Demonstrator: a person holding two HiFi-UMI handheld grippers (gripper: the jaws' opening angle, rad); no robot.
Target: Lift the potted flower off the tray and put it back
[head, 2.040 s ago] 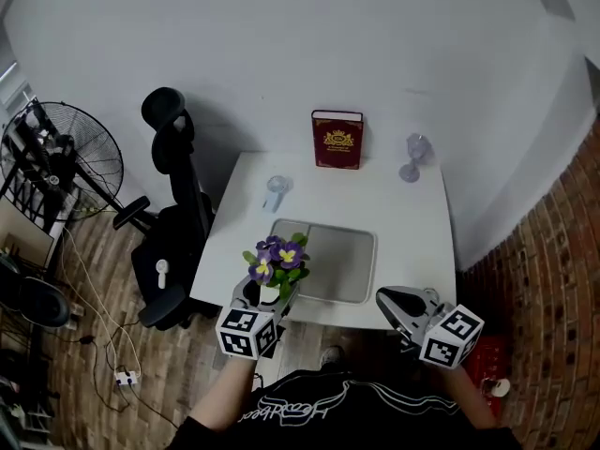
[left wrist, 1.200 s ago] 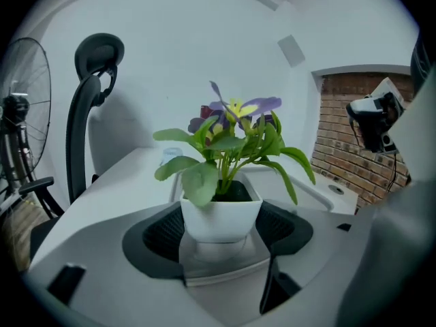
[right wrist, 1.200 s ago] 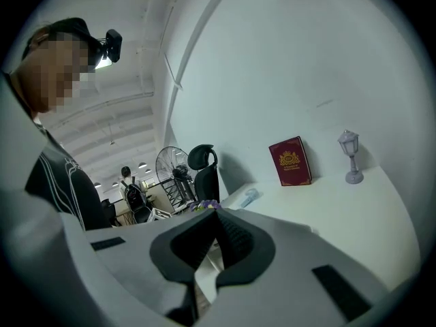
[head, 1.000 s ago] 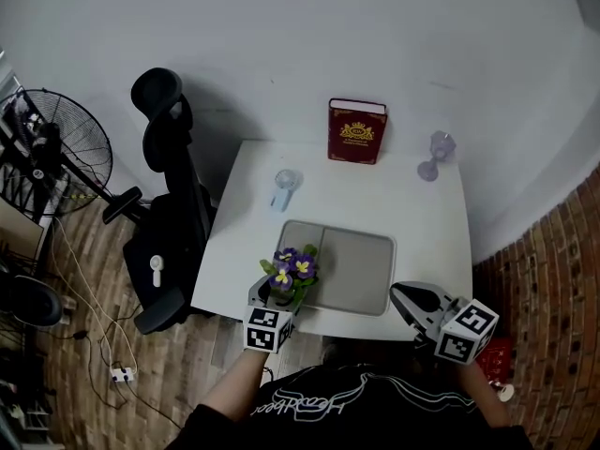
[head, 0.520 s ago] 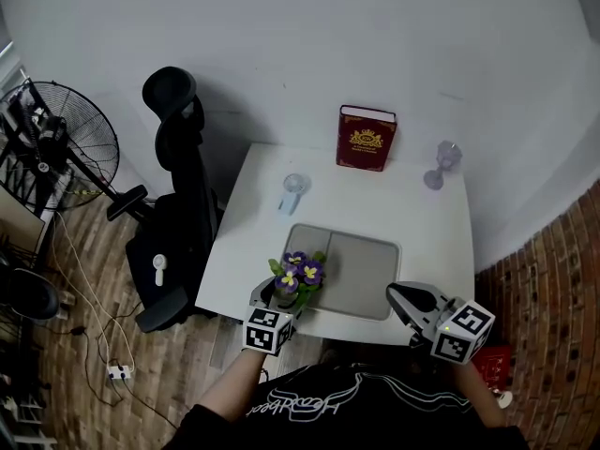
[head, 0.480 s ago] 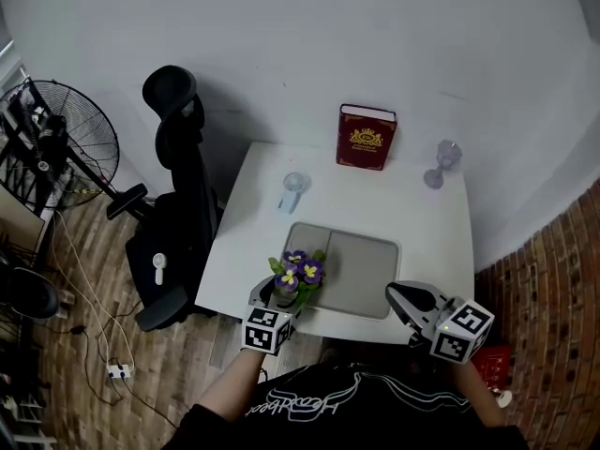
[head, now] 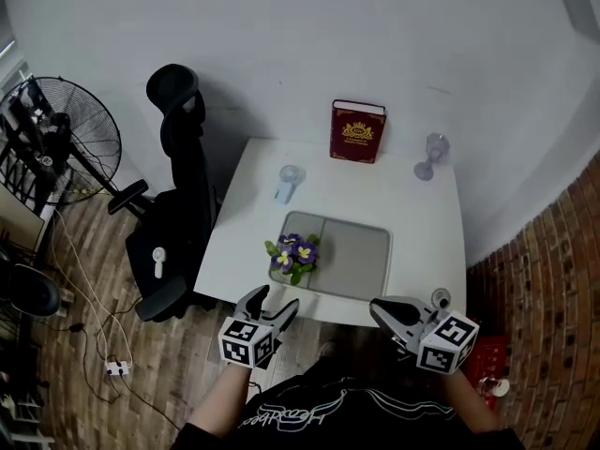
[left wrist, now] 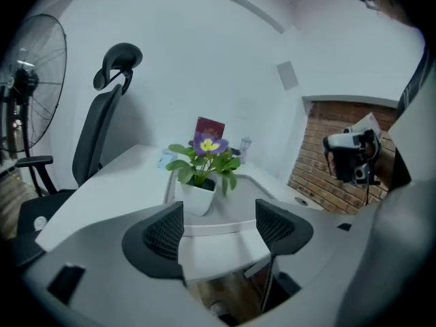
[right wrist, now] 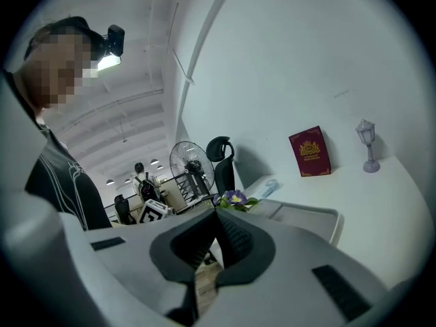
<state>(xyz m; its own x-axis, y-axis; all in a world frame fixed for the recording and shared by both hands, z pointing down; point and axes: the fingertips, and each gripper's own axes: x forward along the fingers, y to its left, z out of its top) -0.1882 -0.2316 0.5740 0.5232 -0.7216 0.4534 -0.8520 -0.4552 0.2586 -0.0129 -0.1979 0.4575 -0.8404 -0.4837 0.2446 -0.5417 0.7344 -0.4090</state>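
Head view: I see the potted flower [head: 292, 256] standing at the 9 o'clock end of the tray [head: 361, 265]. My left gripper [head: 270, 300], at 6 o'clock from it, is spread and empty; my right gripper [head: 382, 309] is closed.

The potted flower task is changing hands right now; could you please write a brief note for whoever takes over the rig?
Left hand-held gripper: open, empty, at the near edge of the table, facing the potted flower.
Right hand-held gripper: shut, empty, by the same edge.
Potted flower: upright in the near-left corner of the tray, free of both grippers.
Done: half a second ago the left one held the pot; now it stands back on the tray.
Left: apparently nothing; keep both grippers clear.
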